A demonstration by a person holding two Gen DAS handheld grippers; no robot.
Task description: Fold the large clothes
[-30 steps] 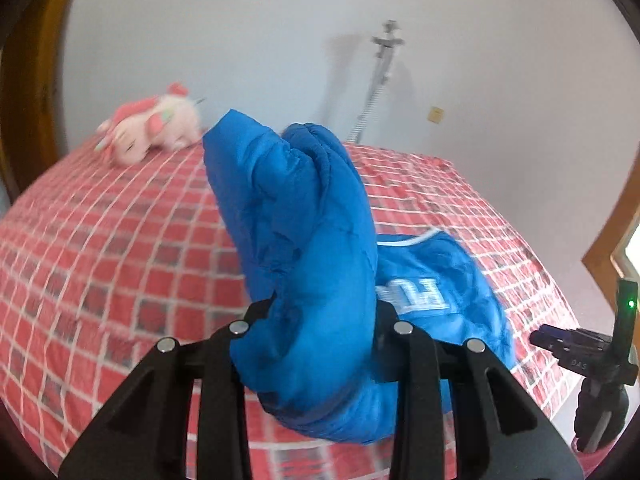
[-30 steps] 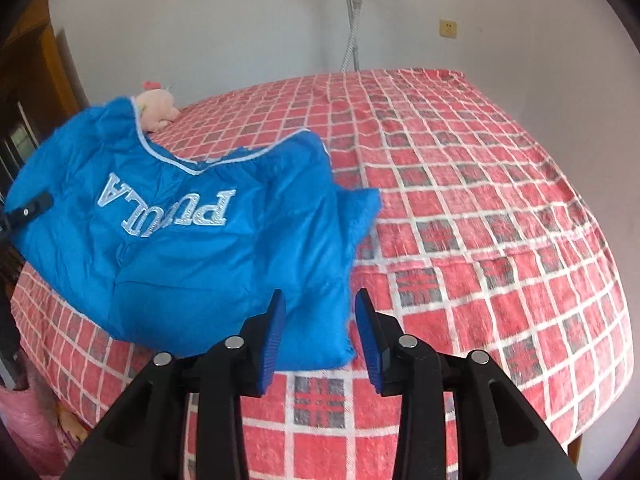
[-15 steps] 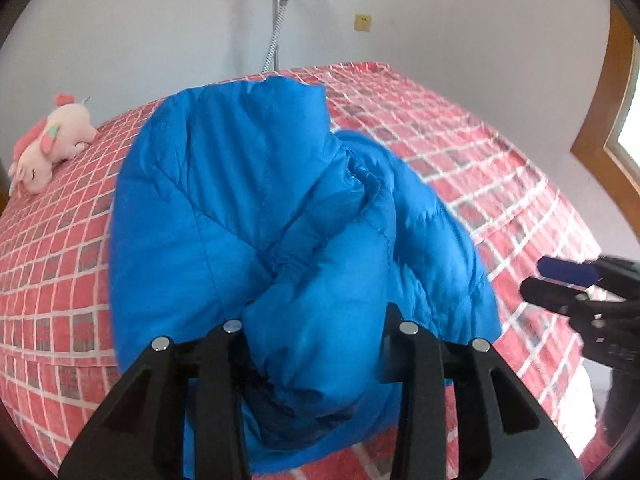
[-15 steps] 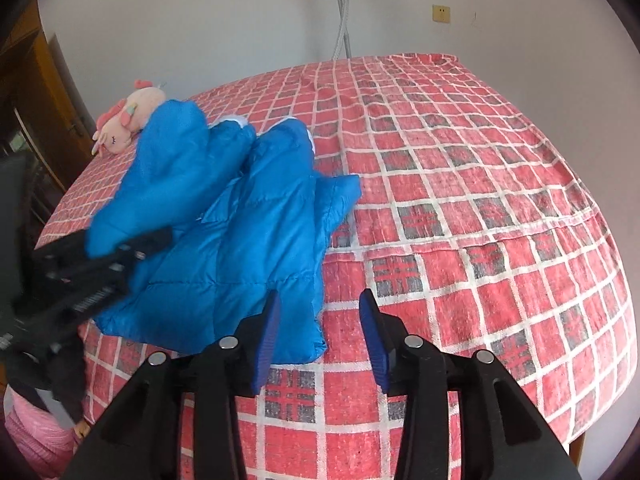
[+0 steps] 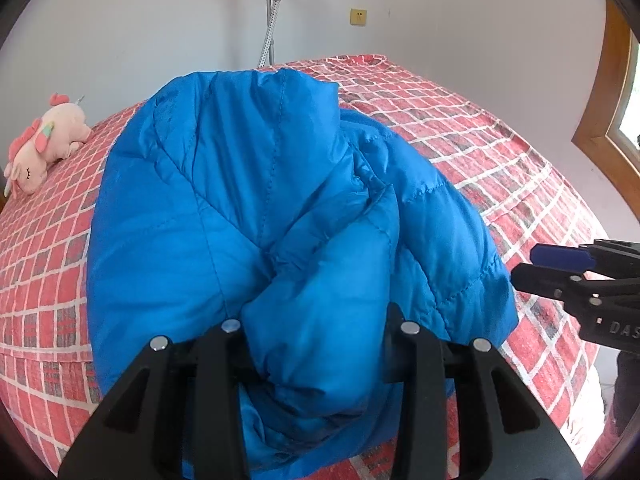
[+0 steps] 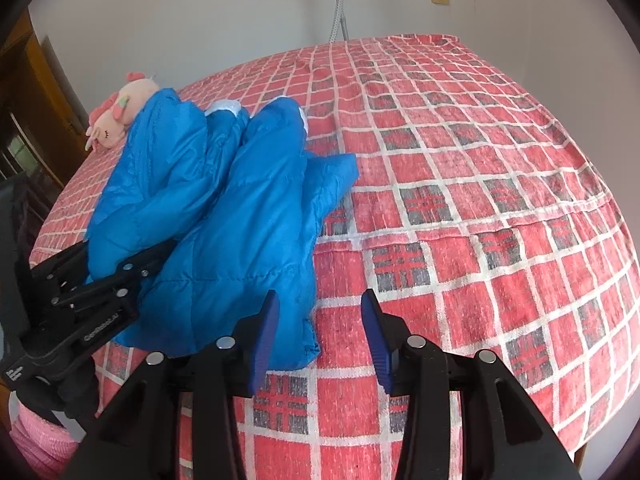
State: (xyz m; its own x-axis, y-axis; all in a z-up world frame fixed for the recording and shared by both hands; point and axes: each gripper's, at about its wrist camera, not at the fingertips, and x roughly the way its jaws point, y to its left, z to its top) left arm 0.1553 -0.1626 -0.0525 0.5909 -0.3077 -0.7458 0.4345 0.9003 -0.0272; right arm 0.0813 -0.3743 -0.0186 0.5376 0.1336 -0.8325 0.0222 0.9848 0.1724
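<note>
On the checked bed (image 6: 460, 184), left tongs (image 5: 316, 344) grasping blue jacket (image 5: 240, 208), right tongs (image 6: 320, 336) released.

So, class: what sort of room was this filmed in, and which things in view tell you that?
Most likely a bedroom in a home. A wide bed with a red checked cover fills the view, a pink plush toy lies near its far side, and a blue padded jacket lies on it.
</note>
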